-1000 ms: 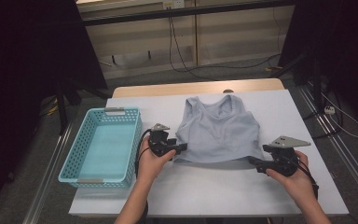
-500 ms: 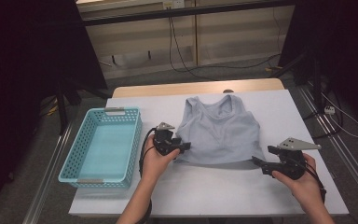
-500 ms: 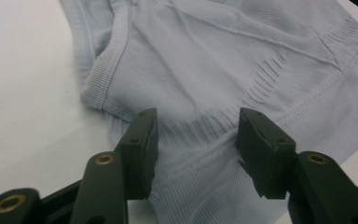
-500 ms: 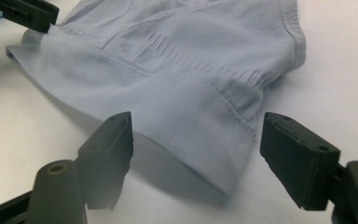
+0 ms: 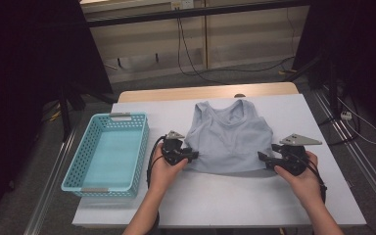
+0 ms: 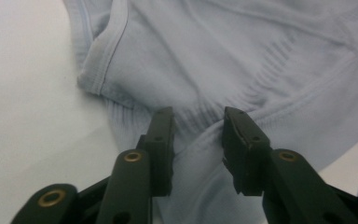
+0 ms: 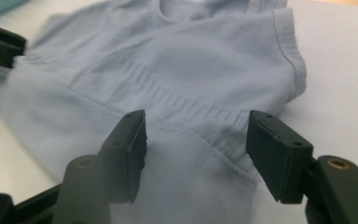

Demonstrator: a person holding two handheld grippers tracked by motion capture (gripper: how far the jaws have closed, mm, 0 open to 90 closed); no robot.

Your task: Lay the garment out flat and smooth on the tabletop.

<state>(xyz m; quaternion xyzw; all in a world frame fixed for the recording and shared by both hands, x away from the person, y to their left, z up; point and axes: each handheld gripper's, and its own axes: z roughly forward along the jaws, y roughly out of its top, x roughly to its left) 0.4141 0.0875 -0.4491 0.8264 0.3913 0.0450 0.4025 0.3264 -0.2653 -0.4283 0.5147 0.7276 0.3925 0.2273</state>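
Note:
A pale blue tank top (image 5: 230, 137) lies flat on the white table (image 5: 225, 200), neckline away from me. My left gripper (image 5: 193, 155) is at its lower left corner. In the left gripper view the left gripper (image 6: 196, 116) has just been closing, with a raised fold of the tank top (image 6: 237, 56) in the narrow gap between its jaws. My right gripper (image 5: 263, 157) is at the lower right corner. The right gripper (image 7: 196, 121) has also been closing but stands wide, straddling the ribbed hem of the tank top (image 7: 168, 60) without pinching it.
A turquoise plastic basket (image 5: 78, 152) stands empty at the table's left side, close to my left hand. The left gripper's jaw (image 7: 0, 46) shows at the far corner in the right gripper view. Cables run over the floor beyond the table.
The right gripper has come in leftward onto the hem's right corner, and its jaws are narrower. The left gripper stayed in place and its jaws closed in around a fold of cloth.

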